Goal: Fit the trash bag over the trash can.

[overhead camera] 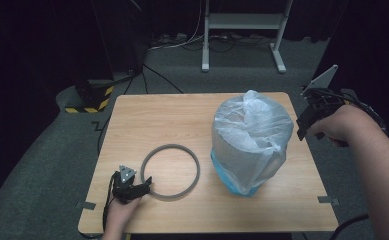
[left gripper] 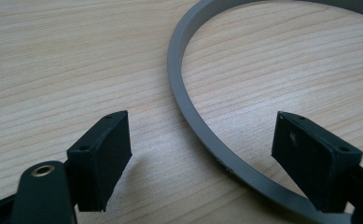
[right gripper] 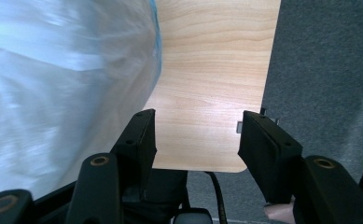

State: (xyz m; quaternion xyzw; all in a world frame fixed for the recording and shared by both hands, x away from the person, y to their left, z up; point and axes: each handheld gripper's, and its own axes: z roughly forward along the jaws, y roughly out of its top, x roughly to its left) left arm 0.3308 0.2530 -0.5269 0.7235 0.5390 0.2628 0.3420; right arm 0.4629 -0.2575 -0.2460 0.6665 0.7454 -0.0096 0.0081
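High view, from the left: the left tongs (overhead camera: 146, 182) lie low on the pale wood-grain surface (overhead camera: 147, 117), spread wide astride the near-left arc of the grey ring (overhead camera: 170, 171) — probably lined up to pinch it. The ring is a thin, flat, matte hoop (rigid plastic, by the look) lying flat on the wood. To its right, near but apart, stands a bin (overhead camera: 250, 142), its grey wall showing through a loose, crinkly translucent bag (overhead camera: 254, 107) with a blue tint at the foot. Farthest right, the right tongs (overhead camera: 300, 131) hover beside the bag — parted, gripping nothing.
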